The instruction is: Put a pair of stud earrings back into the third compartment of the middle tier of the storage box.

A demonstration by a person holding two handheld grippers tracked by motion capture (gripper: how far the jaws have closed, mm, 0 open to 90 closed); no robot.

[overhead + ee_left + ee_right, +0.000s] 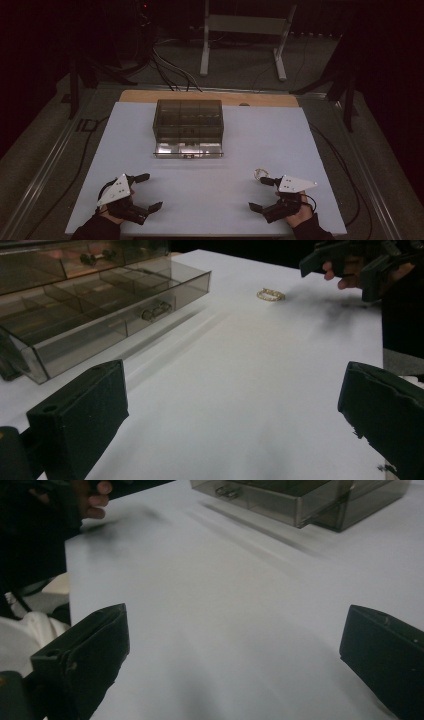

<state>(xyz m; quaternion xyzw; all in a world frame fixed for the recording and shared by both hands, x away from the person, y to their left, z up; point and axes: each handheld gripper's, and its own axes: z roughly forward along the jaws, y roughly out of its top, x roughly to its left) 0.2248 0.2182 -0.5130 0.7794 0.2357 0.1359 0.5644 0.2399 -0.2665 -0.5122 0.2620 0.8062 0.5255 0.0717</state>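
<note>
Bracelet [260, 174], a small pale loop, lies flat on the white counter [210, 200] in the high view, just beside the far jaw of my right hand-held gripper [264, 194] and not between its jaws. That hand-held gripper sits near the counter's front right corner with its jaws spread wide and nothing in them. My left hand-held gripper [150, 191] sits near the front left corner, jaws likewise wide apart and empty. A smoky clear plastic drawer organizer [188, 126] stands toward the back middle of the counter, its lowest drawer [188, 150] pulled out toward me.

From the left gripper view, my two black jaws rise at the lower corners, well apart, with bare white counter between them. The organizer's open drawer [107, 315] is at upper left, split into compartments. The bracelet [270, 294] lies farther off at upper centre, near my other hand [350, 275].

From the right gripper view, my jaws again stand wide apart over bare counter. The organizer [305, 500] is at the top, right of centre, and the fingers of my left hand [92, 500] are at upper left.
</note>
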